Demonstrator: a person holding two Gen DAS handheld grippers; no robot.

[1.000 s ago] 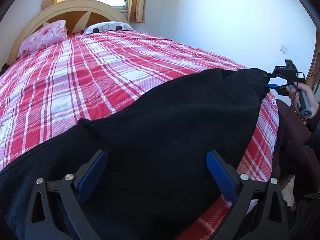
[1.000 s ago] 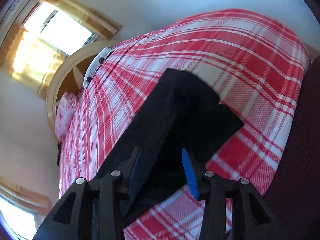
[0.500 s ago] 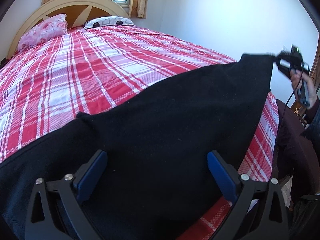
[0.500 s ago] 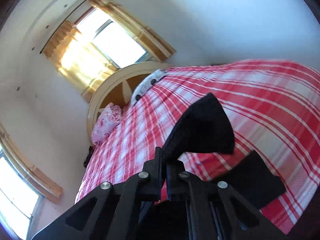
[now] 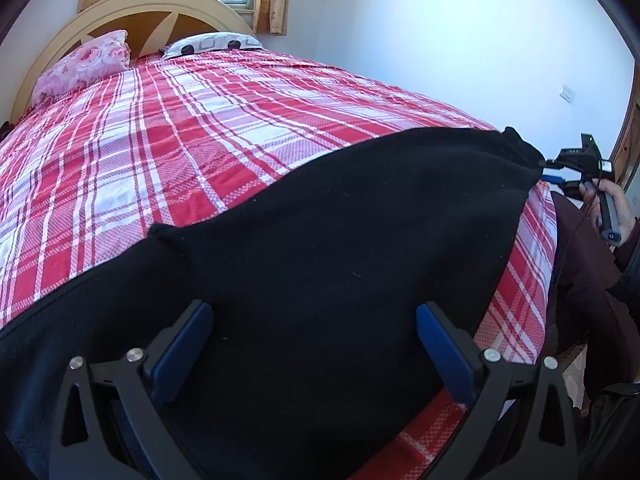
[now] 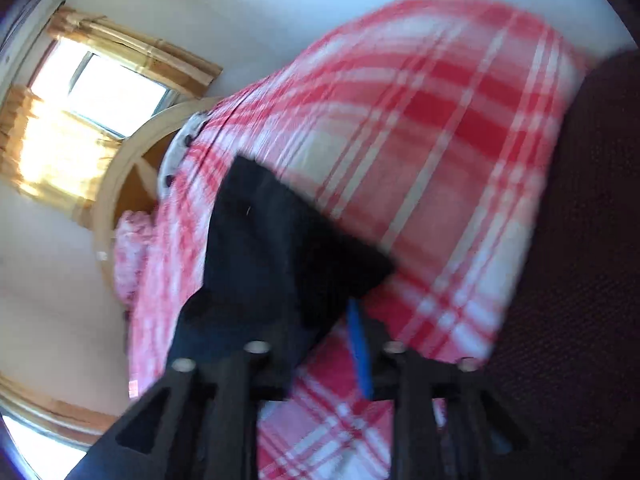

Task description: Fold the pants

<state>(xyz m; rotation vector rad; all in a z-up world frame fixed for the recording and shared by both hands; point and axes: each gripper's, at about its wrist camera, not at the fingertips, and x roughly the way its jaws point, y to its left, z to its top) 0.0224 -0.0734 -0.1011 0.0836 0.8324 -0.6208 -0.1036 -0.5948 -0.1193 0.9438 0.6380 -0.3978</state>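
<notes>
Across the left wrist view, we see the black pants (image 5: 340,240) spread over the red plaid bedspread (image 5: 160,140), reaching from the near edge to the bed's right side. Our left tool (image 5: 314,340) hangs above the cloth with its blue pads (image 5: 182,344) wide apart, gripping nothing. At far right, a hand (image 5: 608,208) holds the right tool (image 5: 554,172) just beside the pants' far corner. A pink floral pillow (image 5: 84,66) leans by the headboard (image 5: 152,8).

From the right wrist view, blurred, we see the right tool (image 6: 320,344) with jaws opening; the pants' corner (image 6: 288,248) lies between them, and we cannot tell whether the pads press it.
</notes>
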